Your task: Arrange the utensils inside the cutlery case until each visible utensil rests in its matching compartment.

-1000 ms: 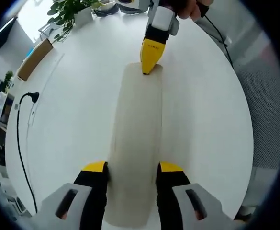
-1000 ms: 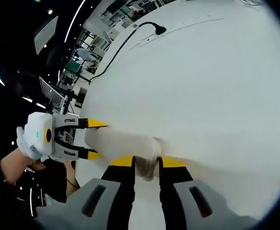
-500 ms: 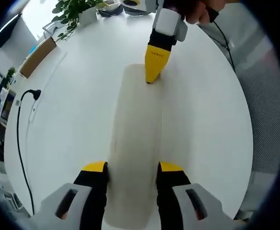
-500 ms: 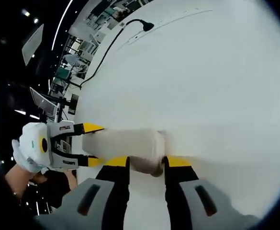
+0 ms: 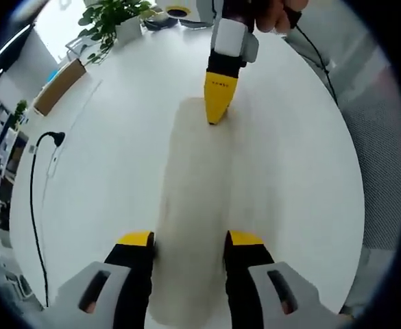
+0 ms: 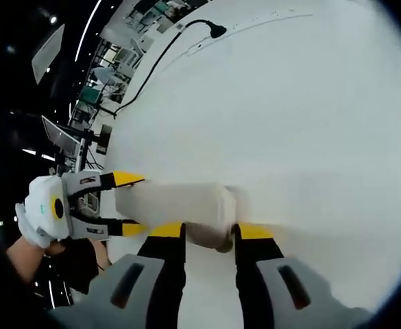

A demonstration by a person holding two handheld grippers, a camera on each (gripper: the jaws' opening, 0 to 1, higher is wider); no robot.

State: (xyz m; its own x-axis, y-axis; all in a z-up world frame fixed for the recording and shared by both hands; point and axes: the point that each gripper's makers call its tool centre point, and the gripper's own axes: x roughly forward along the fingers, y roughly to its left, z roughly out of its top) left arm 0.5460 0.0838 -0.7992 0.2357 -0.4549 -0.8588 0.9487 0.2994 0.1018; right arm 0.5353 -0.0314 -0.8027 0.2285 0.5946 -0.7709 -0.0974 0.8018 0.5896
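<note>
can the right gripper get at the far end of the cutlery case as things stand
Probably yes. The right gripper already has its jaws either side of that end of the cutlery case, with nothing between them, while the left gripper straddles the opposite end on the bare white table.

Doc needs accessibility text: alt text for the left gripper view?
A long, pale translucent plastic cutlery case lies on a round white table, its near end between the left hand-held gripper jaws. The right hand-held gripper meets its far end.
</note>
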